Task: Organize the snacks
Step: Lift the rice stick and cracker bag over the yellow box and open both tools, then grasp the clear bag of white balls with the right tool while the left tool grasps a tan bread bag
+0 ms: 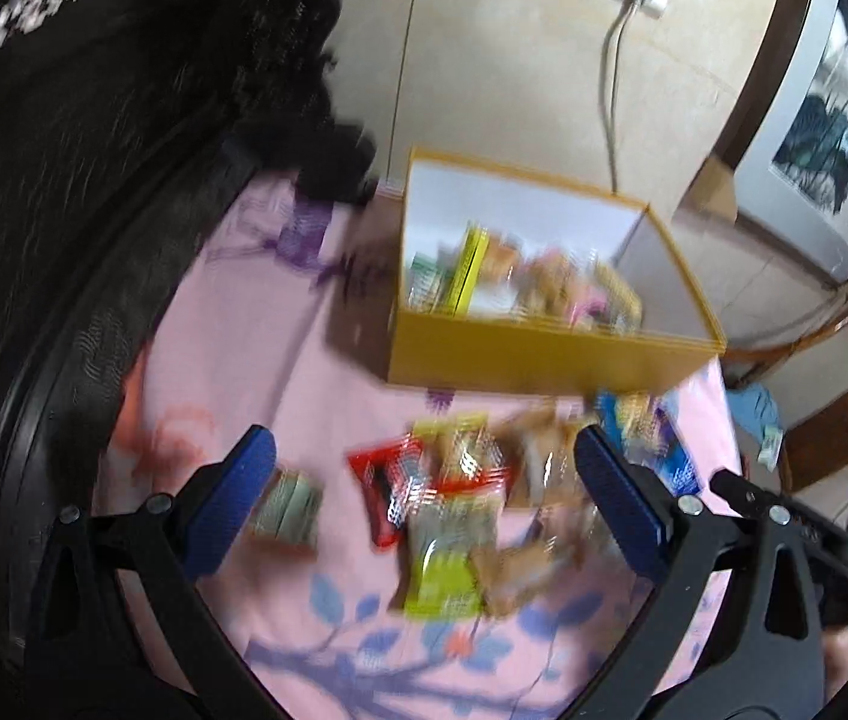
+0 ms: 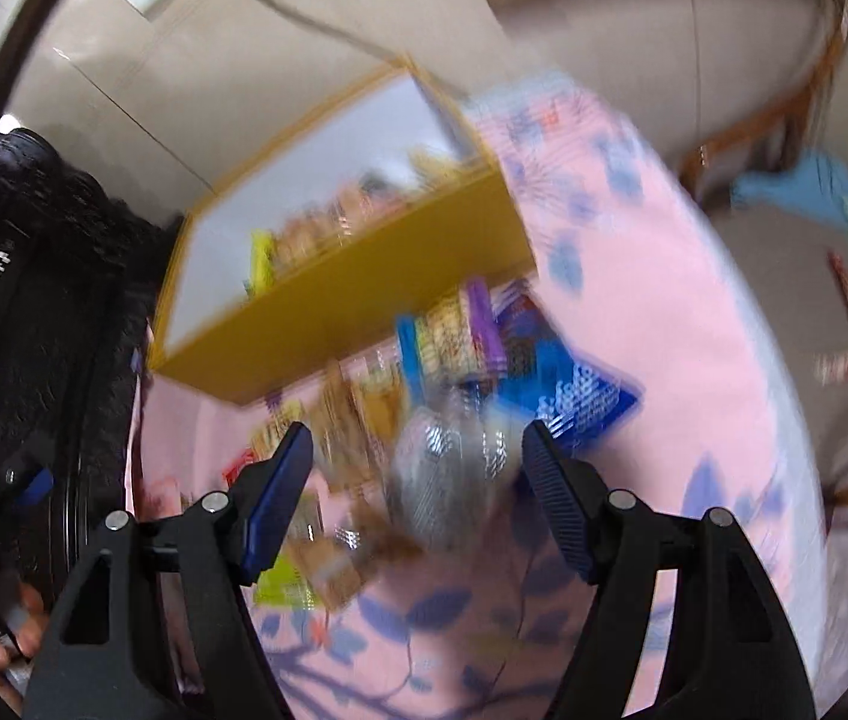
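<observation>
Loose crinkly foil-and-plastic snack packets (image 1: pixel 454 498) lie heaped on the pink floral-clothed tabletop (image 1: pixel 231 360), just near of the yellow cardboard box (image 1: pixel 520 357); likely light, soft, slippery, best pinched at an edge seam. Left tool (image 1: pixel 424 498) and right tool (image 2: pixel 417 474) both gape, empty, above them.

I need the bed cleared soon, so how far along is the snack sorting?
Partly done: some packets already sit inside the yellow box. Nothing is in hand; the left tool and right tool both hang open over the loose pile. Left: the red packet, blue packet, silver packet and others on the pink sheet.
</observation>
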`<state>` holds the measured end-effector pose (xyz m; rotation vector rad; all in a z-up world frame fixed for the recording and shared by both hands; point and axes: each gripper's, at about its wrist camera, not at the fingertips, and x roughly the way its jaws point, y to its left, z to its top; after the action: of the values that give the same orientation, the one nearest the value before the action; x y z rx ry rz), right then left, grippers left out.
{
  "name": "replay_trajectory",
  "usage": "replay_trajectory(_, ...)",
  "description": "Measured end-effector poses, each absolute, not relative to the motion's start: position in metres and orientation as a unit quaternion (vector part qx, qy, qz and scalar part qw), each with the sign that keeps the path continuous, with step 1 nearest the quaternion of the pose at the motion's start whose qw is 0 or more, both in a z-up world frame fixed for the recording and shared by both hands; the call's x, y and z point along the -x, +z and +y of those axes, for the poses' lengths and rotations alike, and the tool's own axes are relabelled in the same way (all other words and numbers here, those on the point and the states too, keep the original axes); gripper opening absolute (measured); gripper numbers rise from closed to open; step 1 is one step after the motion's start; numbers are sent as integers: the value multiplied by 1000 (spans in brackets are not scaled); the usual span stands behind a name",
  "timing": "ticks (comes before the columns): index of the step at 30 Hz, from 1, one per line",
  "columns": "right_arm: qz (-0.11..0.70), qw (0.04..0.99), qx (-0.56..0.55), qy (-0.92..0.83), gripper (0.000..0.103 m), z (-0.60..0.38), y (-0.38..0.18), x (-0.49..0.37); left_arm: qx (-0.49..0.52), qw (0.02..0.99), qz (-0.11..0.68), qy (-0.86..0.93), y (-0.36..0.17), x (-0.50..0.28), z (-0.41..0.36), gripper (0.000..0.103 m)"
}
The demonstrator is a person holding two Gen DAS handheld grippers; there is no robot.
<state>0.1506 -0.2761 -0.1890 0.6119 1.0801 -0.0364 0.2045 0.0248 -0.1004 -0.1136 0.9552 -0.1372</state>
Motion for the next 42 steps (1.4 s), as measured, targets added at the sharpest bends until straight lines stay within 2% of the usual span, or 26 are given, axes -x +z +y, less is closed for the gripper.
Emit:
replay_trajectory(7,563,753,-337,-57,73,-262,-229,-149,38,884,464,-53,-109,-175,45,101)
replay_trajectory(12,577,736,-343,-88,73,-251,-244,-158,62,887,455,-53,-100,-174,56,101)
replay_trajectory(34,582,722,-332,-169,73,-255,-260,-177,63,884,461,-47,-106,-175,61,101)
replay_trajectory(42,558,713,-393,-161,73,-262,-258,-176,69,880,468,-50,-113,-177,60,101)
